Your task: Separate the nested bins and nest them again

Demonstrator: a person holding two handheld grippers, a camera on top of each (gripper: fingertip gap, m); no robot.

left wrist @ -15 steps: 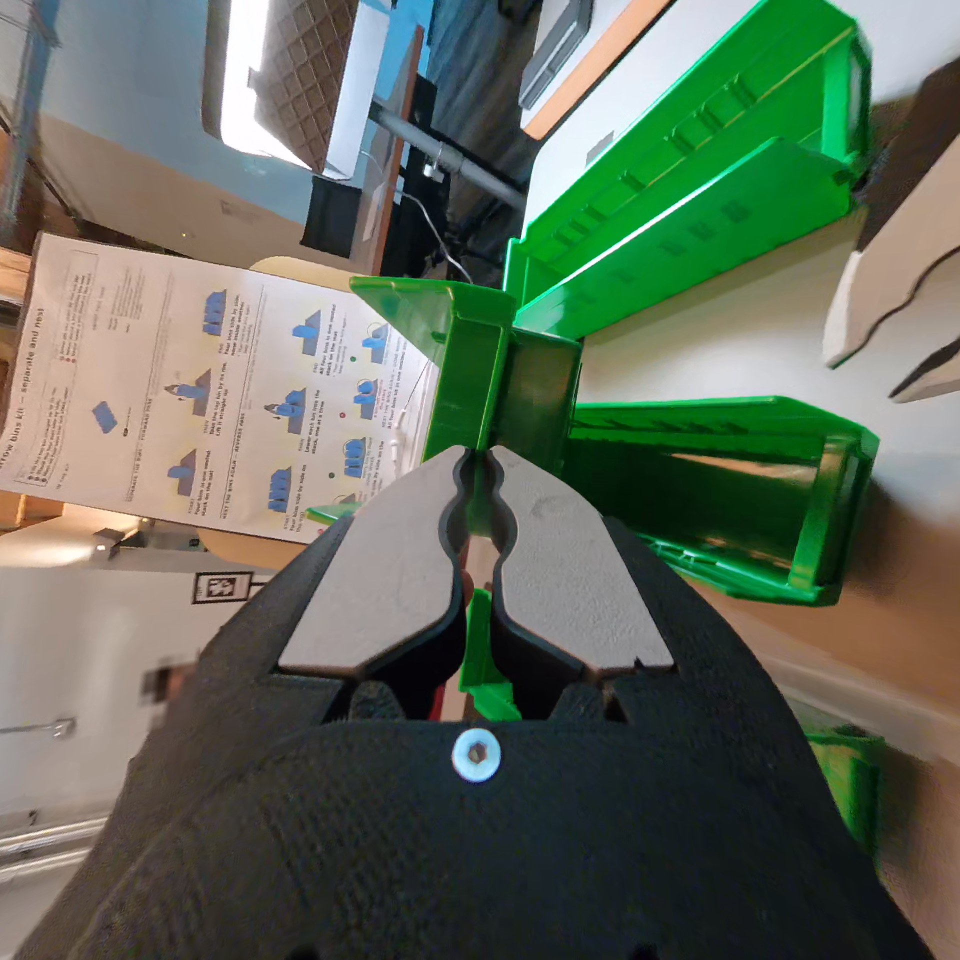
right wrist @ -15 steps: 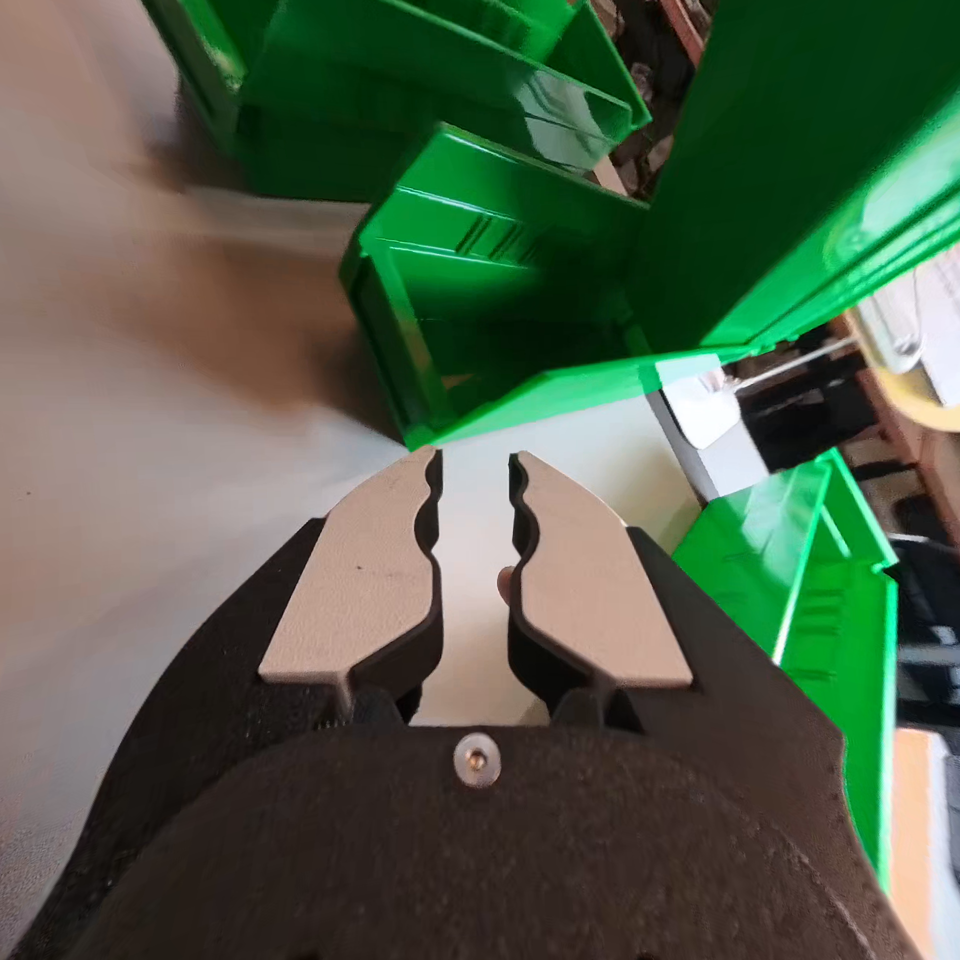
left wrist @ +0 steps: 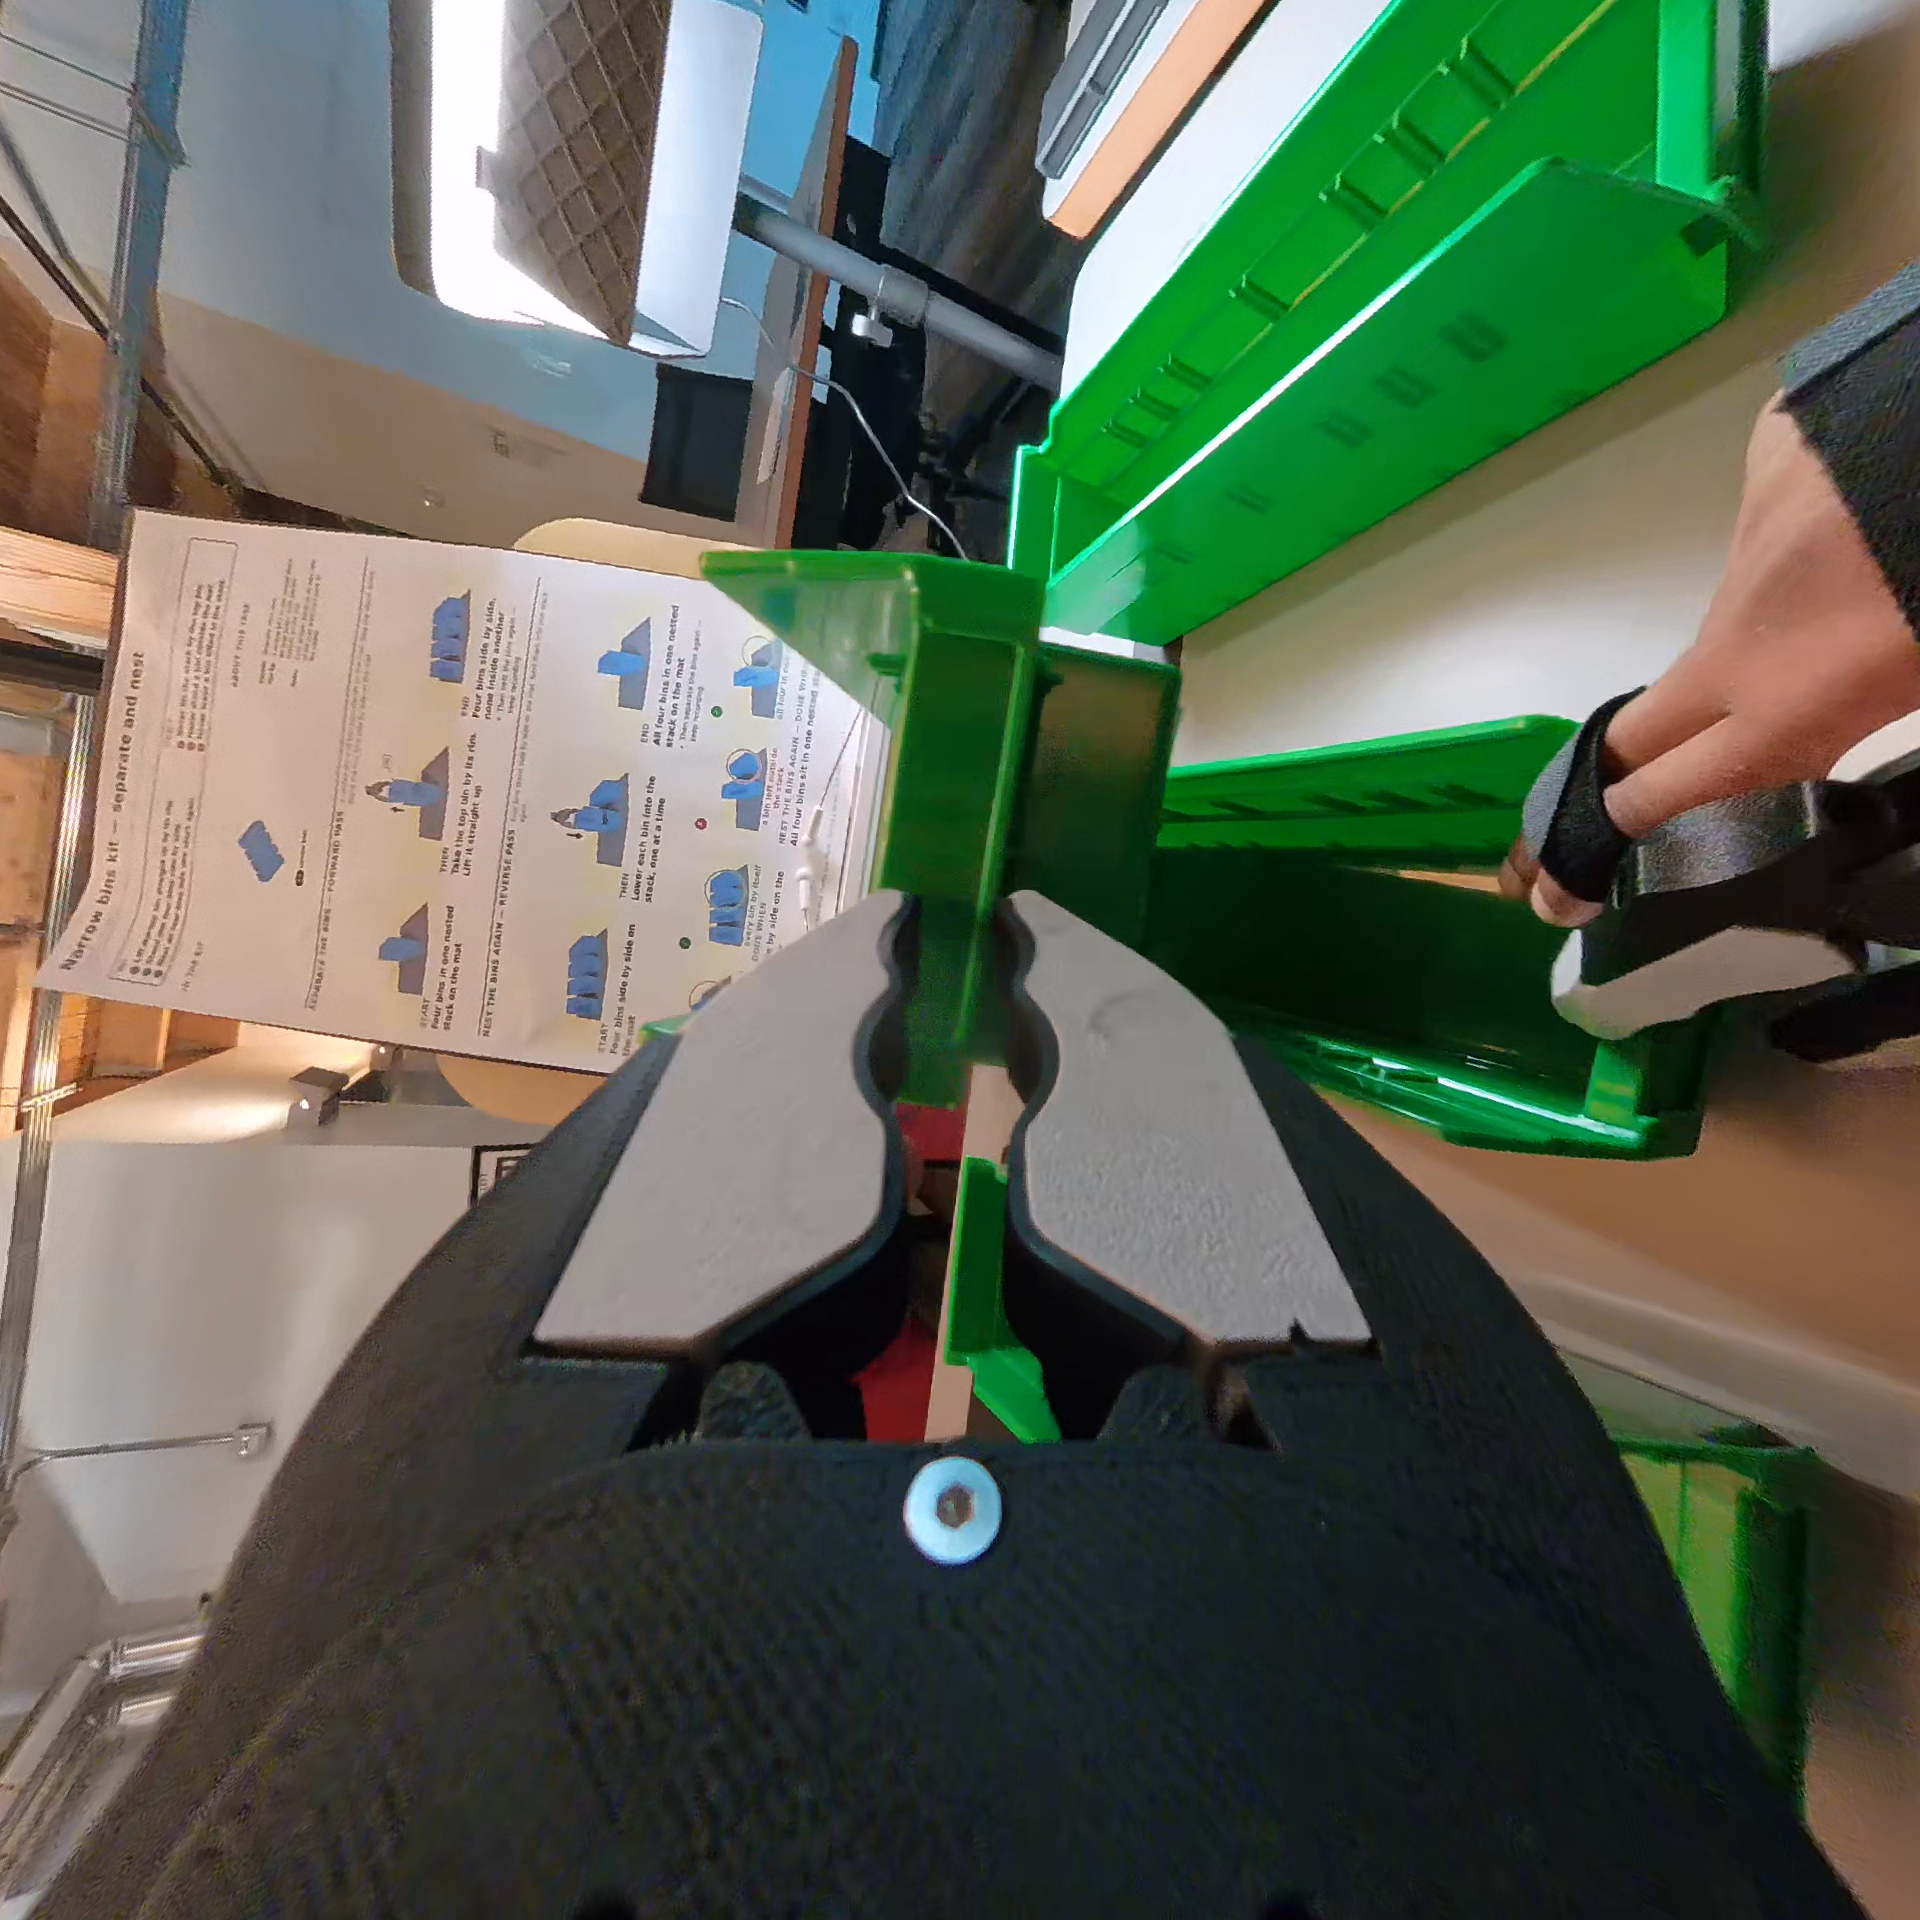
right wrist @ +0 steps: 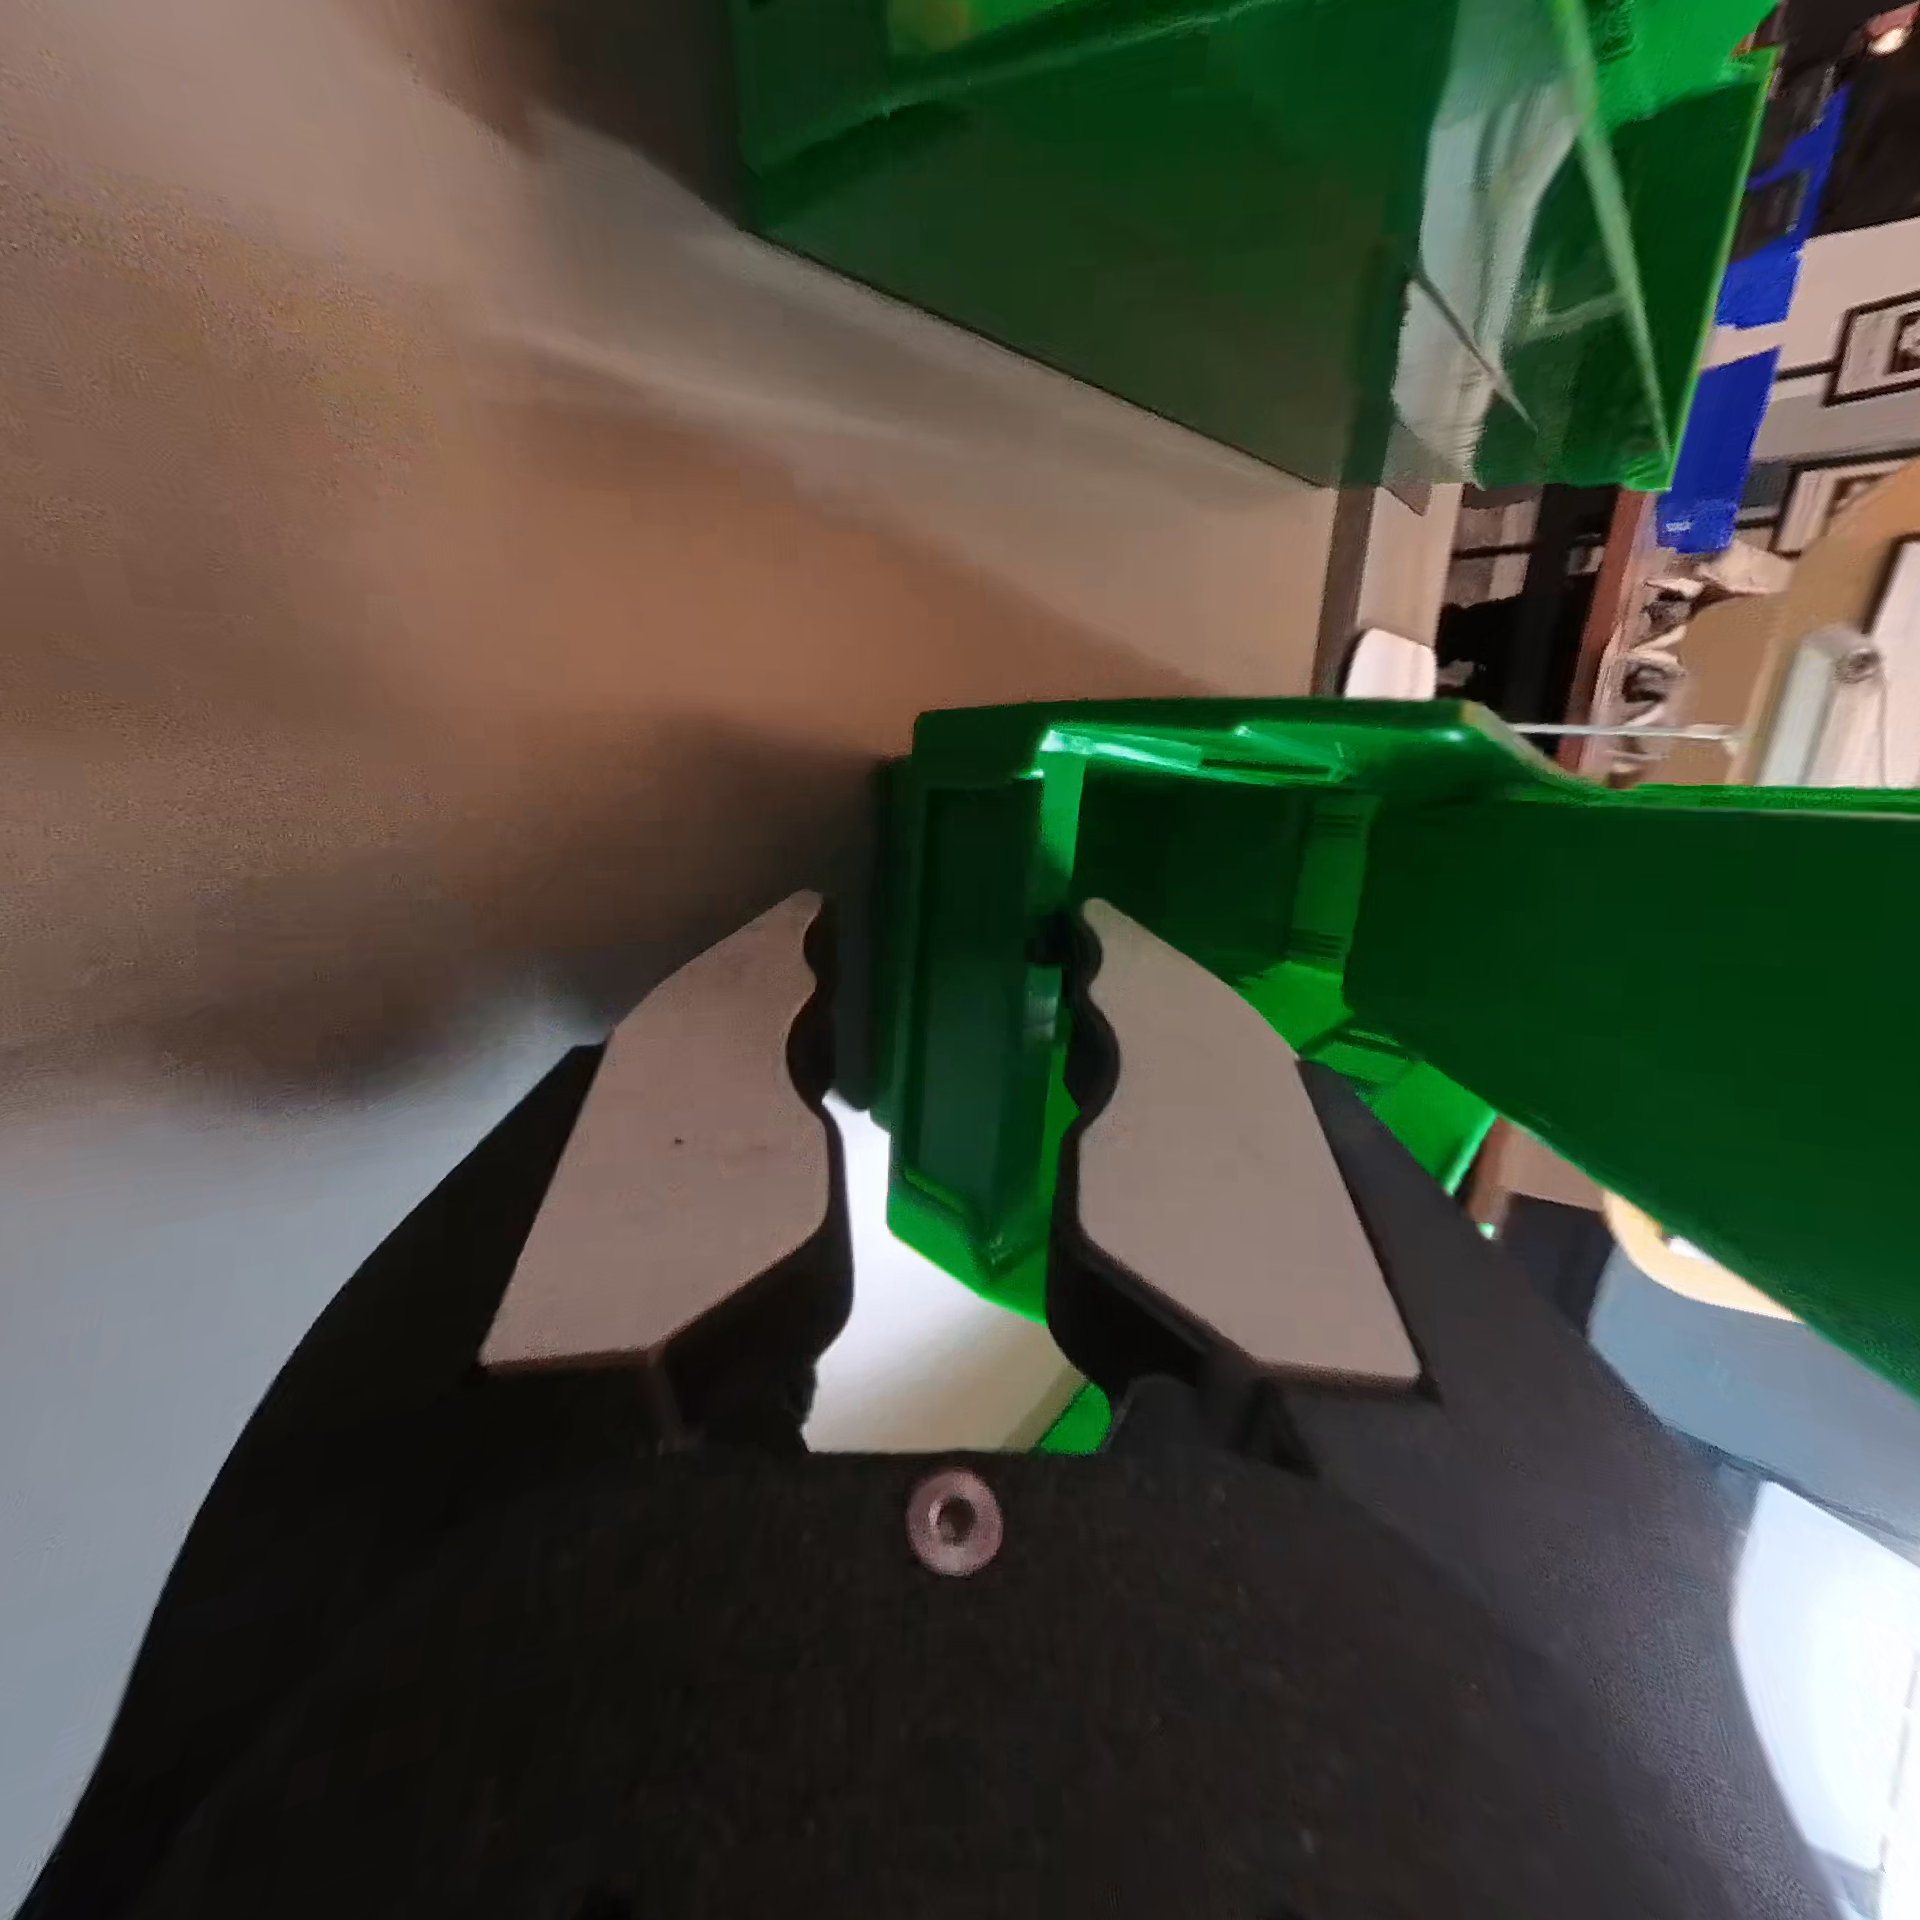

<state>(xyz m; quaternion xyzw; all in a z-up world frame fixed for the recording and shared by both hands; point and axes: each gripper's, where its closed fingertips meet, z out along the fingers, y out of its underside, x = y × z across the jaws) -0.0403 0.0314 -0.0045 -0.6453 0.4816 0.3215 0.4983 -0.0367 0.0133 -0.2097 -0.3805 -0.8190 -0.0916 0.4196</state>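
Left gripper (left wrist: 954, 914): grey textured pads pinched on the end wall of a green bin (left wrist: 940, 748), held off the table (left wrist: 1455, 665). Right gripper (right wrist: 945, 914): fingers spread, straddling the end wall of a second green bin (right wrist: 966, 997) that rests on the table, not yet clamped. Step judged: re-nesting, held bin going into the resting one. Next move calls for steadying the lower bin, then aligning the rims. Bins: glossy rigid plastic, long, narrow, ribbed walls. Another bin (left wrist: 1403, 343) lies well apart.

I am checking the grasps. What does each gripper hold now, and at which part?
The left gripper is shut on a green bin, at the thin end wall. The right gripper is open around the end of another green bin, not yet clamped.
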